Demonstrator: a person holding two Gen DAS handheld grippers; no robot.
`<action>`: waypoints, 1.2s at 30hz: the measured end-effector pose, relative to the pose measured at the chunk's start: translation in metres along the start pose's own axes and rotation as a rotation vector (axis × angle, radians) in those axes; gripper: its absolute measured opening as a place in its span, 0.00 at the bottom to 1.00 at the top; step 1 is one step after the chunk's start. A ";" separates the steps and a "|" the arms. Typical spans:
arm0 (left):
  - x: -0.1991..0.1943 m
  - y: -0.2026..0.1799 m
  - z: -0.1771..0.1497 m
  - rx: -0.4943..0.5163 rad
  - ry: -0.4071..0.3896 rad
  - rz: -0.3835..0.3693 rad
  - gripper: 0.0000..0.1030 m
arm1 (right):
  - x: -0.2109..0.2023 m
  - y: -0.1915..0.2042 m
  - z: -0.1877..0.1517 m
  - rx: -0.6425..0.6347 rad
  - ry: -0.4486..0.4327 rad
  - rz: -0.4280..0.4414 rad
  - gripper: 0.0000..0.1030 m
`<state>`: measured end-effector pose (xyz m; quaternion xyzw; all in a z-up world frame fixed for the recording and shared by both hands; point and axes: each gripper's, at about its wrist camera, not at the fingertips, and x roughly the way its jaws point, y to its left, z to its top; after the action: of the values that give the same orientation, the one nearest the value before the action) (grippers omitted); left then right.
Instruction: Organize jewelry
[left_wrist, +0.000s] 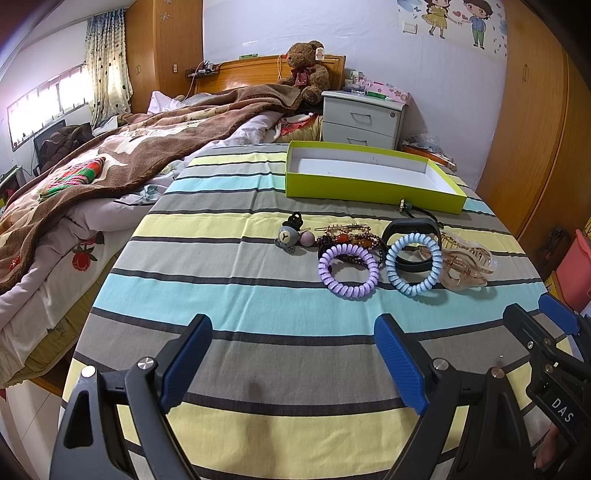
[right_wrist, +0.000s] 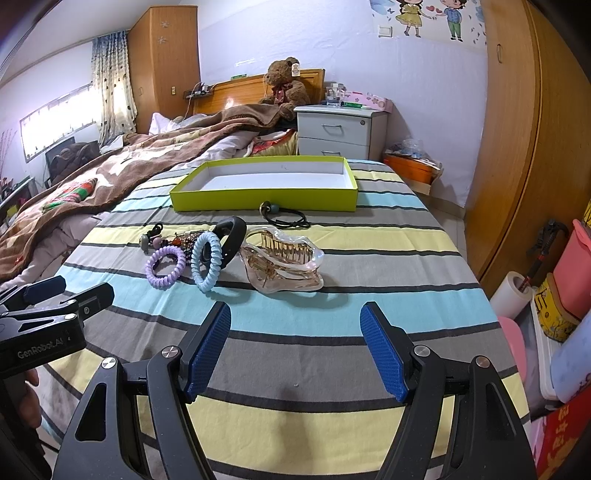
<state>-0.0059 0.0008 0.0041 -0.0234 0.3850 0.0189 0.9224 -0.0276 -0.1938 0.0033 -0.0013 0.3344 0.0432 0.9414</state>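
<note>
In the left wrist view, the right gripper (left_wrist: 554, 321) enters at the near right edge with the letters "DAS" readable in white on its black body; whether its fingers are apart cannot be told here. The left gripper (left_wrist: 293, 363) hangs over the striped bedsheet (left_wrist: 258, 280) with its blue-padded fingers wide apart and holding nothing. The jewelry lies farther off, to the right of its centre line: a purple coil hair tie (left_wrist: 347, 269), just right of it a blue coil hair tie (left_wrist: 413, 263) leaning on a black band (left_wrist: 410, 230), then a clear claw clip (left_wrist: 467, 264). Beyond them sits the green box (left_wrist: 369, 184), open and white inside. In the right wrist view, the left gripper (right_wrist: 70, 295) comes in at the near left, marked "GenRobot.AI". The right gripper (right_wrist: 295, 350) has its fingers spread apart, empty, and the claw clip (right_wrist: 282, 264) lies straight ahead, a little beyond the tips. The blue tie (right_wrist: 207, 258) and purple tie (right_wrist: 166, 264) lie to the far left of it, the box (right_wrist: 264, 197) farther still.
</note>
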 end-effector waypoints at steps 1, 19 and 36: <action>0.000 0.000 0.000 0.001 0.002 -0.001 0.88 | 0.000 0.000 0.000 0.000 0.001 -0.001 0.71; 0.032 0.008 0.019 0.025 0.100 -0.136 0.88 | 0.034 -0.032 0.052 -0.061 0.043 0.051 0.71; 0.070 0.011 0.047 0.040 0.213 -0.186 0.83 | 0.097 -0.026 0.077 -0.193 0.248 0.272 0.64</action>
<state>0.0759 0.0154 -0.0126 -0.0426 0.4773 -0.0769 0.8743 0.0981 -0.2098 0.0009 -0.0514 0.4391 0.2012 0.8741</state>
